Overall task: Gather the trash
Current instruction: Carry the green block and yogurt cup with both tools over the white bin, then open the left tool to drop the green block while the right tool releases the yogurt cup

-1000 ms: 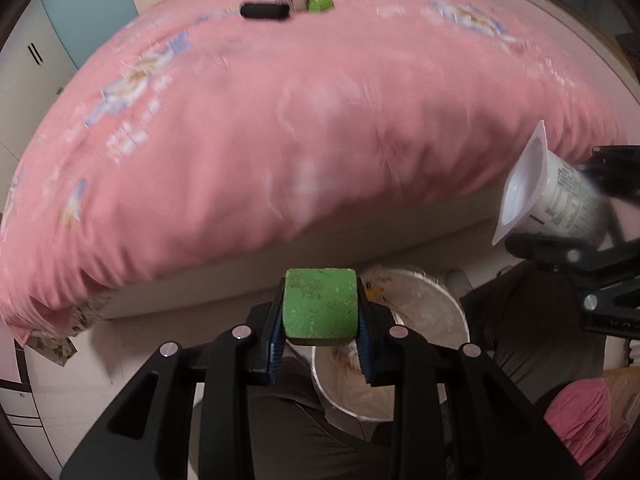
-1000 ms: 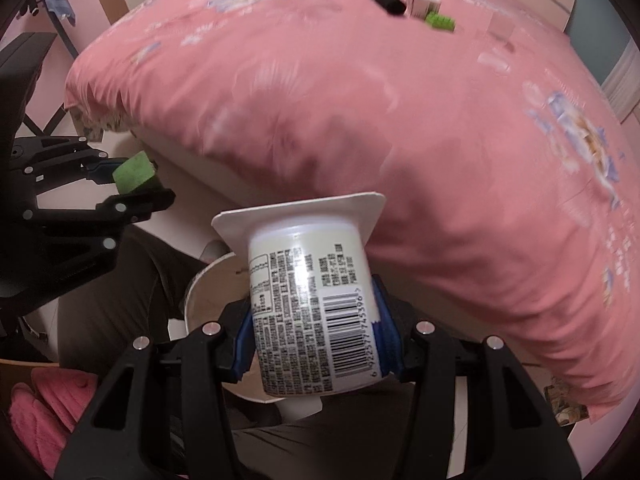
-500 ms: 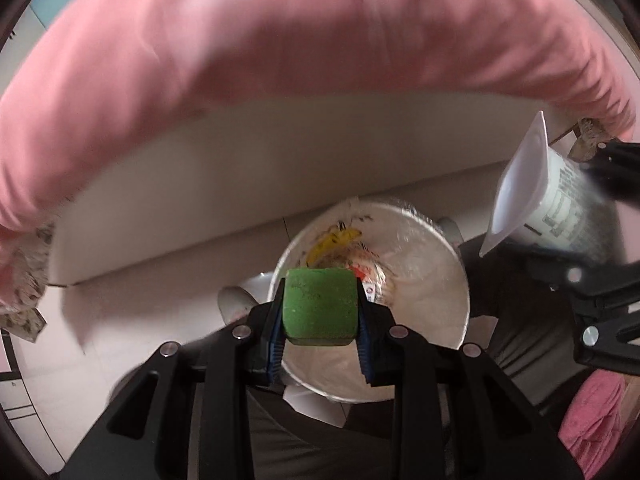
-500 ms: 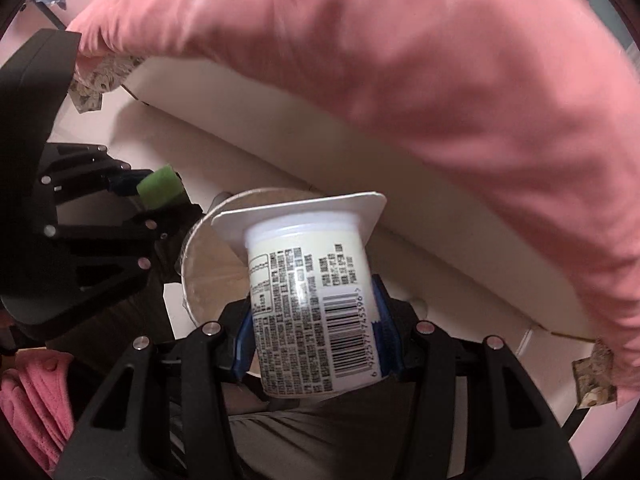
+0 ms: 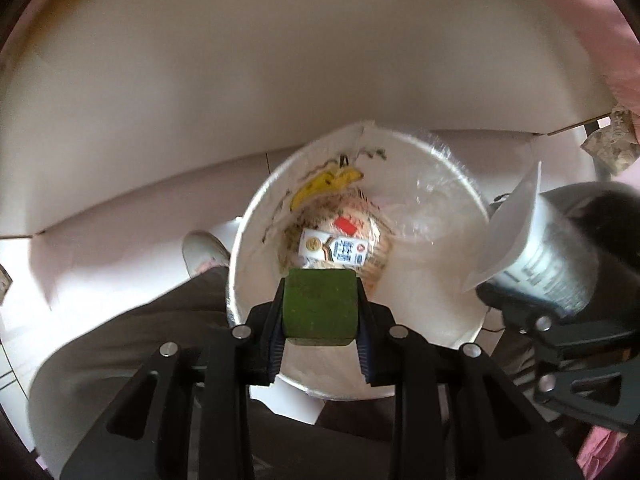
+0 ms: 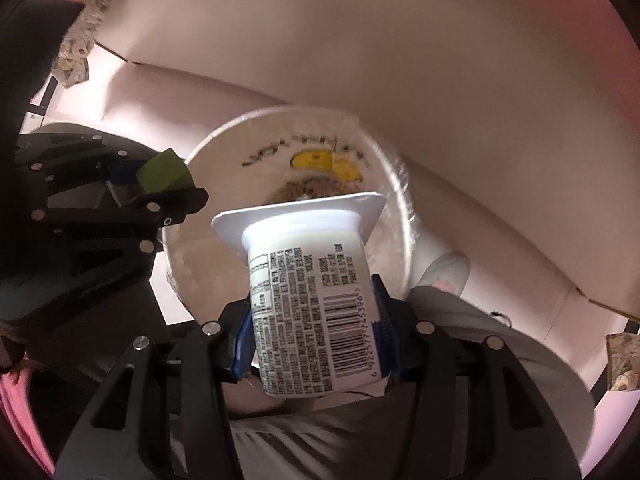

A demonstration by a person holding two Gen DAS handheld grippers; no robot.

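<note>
- The left gripper (image 5: pixel 320 312), at lower centre of the left wrist view, has its jaws clamped on a green block (image 5: pixel 319 306).
- Directly behind the block, filling the centre of that view, is the open mouth of a white trash bin (image 5: pixel 424 308) lined with clear plastic; a yellow drawing marks its inner wall.
- Inside the bin lies a small printed carton (image 5: pixel 334 250) on top of crumpled wrappers.
- The right gripper (image 6: pixel 316 340), at lower centre of the right wrist view, has its jaws closed around a white yogurt cup (image 6: pixel 310 300), its rim towards the bin and the barcode facing the camera.
- At the right edge of the left view the cup (image 5: pixel 536 248) sits just beside the bin's rim.
- A pale bed base (image 5: pixel 280 80) spans the top of both views, with pink bedding (image 5: pixel 608 32) at upper right.
- A shoe (image 5: pixel 204 250) and grey trouser legs (image 5: pixel 132 344) sit left of the bin.
</note>
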